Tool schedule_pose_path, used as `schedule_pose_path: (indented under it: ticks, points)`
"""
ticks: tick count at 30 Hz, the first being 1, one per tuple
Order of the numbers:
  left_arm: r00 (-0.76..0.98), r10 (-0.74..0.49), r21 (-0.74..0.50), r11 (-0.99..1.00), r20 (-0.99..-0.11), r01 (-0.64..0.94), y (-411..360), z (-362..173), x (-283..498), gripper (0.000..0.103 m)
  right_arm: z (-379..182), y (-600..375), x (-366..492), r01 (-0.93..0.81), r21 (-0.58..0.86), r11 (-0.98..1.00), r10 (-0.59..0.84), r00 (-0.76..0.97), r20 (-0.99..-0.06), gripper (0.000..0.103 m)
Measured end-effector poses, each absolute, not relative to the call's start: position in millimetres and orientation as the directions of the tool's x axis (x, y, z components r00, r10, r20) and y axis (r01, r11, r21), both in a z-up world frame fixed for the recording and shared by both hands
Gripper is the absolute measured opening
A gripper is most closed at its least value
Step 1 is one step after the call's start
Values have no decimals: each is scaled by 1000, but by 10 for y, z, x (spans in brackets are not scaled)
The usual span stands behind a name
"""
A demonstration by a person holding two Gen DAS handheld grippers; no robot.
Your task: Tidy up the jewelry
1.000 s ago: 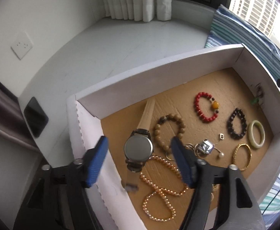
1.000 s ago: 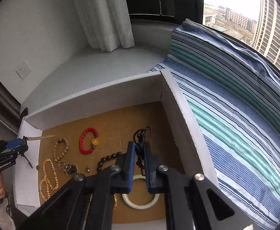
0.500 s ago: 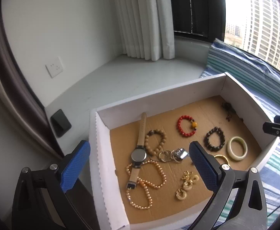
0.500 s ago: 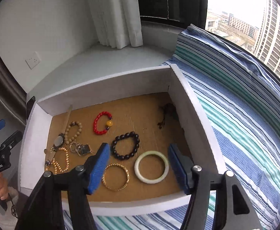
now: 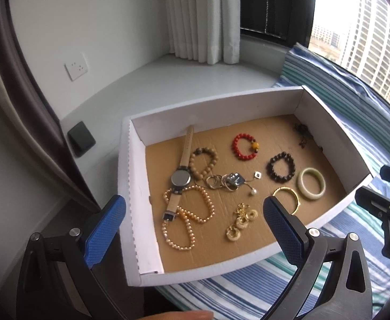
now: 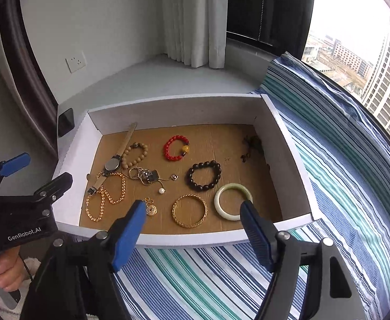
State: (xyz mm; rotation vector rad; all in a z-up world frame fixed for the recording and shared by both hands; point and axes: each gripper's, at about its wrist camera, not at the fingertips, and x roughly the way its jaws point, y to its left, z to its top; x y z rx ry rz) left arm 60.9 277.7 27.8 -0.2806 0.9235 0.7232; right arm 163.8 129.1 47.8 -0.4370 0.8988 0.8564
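Left gripper [image 5: 195,229]: jaws spread wide, nothing between the blue pads; held above the near-left corner of the box, clear of its contents. In the right wrist view it shows at far left [image 6: 36,172], gripped by a bare hand [image 6: 1,269].
Right gripper [image 6: 193,229]: jaws wide apart, empty; hovers over the near wall of the box, with the gold bangle and jade bangle seen between its fingers. Its tips show at the right edge of the left wrist view [image 5: 381,184].
Box [image 5: 130,186]: shallow, white walls, brown cardboard floor; sits partly on a striped blue-green cloth [image 6: 341,186], partly over a white ledge [image 5: 168,85].
Watch [image 5: 180,178]: tan strap, round grey face, laid lengthwise at the left of the box; lower strap crosses the pearl necklace.
Pearl necklace [image 5: 186,221]: golden beads, looped in a figure-eight, near-left of the floor.
Wooden bead bracelet [image 5: 204,163]: tan, just beside the watch face.
Ring cluster [image 5: 225,181]: silver rings and a dark clip tangled mid-floor; a thin chain with a white pearl trails right.
Gold earrings [image 5: 241,222]: small pile near the front centre.
Red bead bracelet [image 5: 245,146]: one amber bead; lies toward the far wall, apart from the rest.
Dark bead bracelet [image 5: 280,166]: right of centre.
Jade bangle [image 5: 311,184]: pale green, near-right.
Gold bangle [image 6: 189,210]: flat, just left of the jade bangle.
Dark cord piece [image 5: 303,134]: far-right corner; detail too small to make out.
Wall: white socket [image 5: 76,66]; white curtain [image 5: 200,16] at the window.
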Motion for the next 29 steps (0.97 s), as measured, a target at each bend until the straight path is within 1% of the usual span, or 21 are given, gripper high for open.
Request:
schedule_pose_path:
  ticks: [5, 8, 12, 16, 20, 26, 29]
  points:
    - [395, 423, 48, 730, -815, -682, 2795, 295, 583, 102, 523, 1320, 1535, -803, -8, 595, 456, 347, -819, 75]
    - [398, 434, 52, 726, -809, -686, 2789, 318, 573, 102, 527, 1361, 1485, -809, -26, 587, 453, 355, -818, 75]
    - [403, 440, 47, 720, -802, -693, 2819, 341, 552, 103, 520, 1396, 1485, -809, -23, 587, 453, 351, -819, 76]
    - [414, 416, 13, 717, -810, -697, 2871, 334, 544, 102, 502, 1418, 1510, -805, -17, 592, 450, 349, -822, 76]
    - [395, 455, 59, 712, -798, -700, 2848, 319, 566, 102, 480, 1428, 1525, -803, -16, 596, 446, 348, -824, 76]
    - [416, 474, 61, 713, -776, -698, 2821, 327, 562, 102, 445, 1421, 1539, -800, -12, 601, 441, 344, -829, 76]
    - [406, 502, 74, 693, -763, -718, 2831, 344, 541, 102, 440, 1418, 1551, -797, -10, 604, 441, 344, -829, 76]
